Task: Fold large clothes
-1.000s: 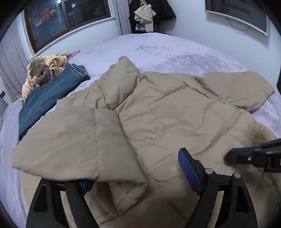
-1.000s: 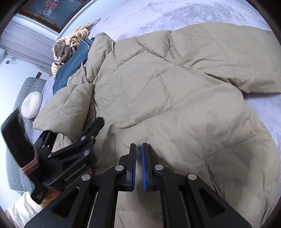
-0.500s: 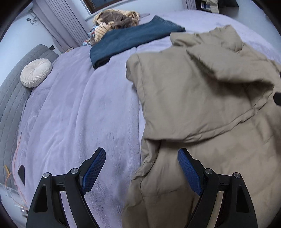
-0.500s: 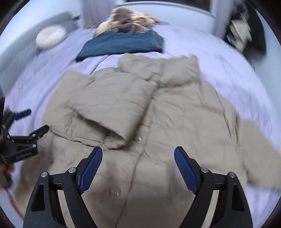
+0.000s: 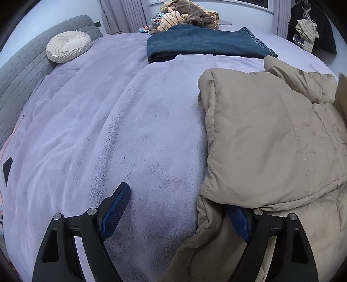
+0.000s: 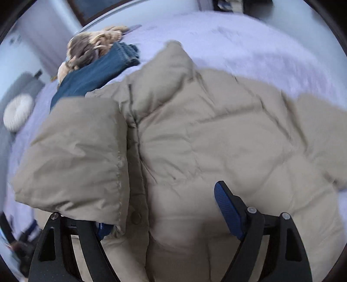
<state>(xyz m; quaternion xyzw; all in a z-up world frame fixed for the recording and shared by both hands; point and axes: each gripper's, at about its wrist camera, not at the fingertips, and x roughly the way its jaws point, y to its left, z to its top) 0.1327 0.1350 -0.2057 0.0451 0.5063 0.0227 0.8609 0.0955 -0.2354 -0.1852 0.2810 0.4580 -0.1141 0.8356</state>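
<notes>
Left wrist view shows the left gripper (image 5: 180, 214) gaping at the tan puffer jacket's (image 5: 271, 138) folded edge on the bed (image 5: 108, 130); the right gripper (image 6: 164, 210), just narrowing, still grips nothing, so bite deep through the padding.

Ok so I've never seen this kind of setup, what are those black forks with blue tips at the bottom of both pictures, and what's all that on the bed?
Those forks are hand-held grippers; a person holds one in each hand, and each carries a camera looking along its fingers. One picture is from the left gripper, the other from the right gripper. Both have their jaws open and hold nothing; the right gripper's jaws have just been closing a little. On the lilac bedspread lies a beige puffer jacket with one sleeve folded across its front. Behind it lie folded jeans, a heap of brown and striped clothes and a round cream cushion.
</notes>
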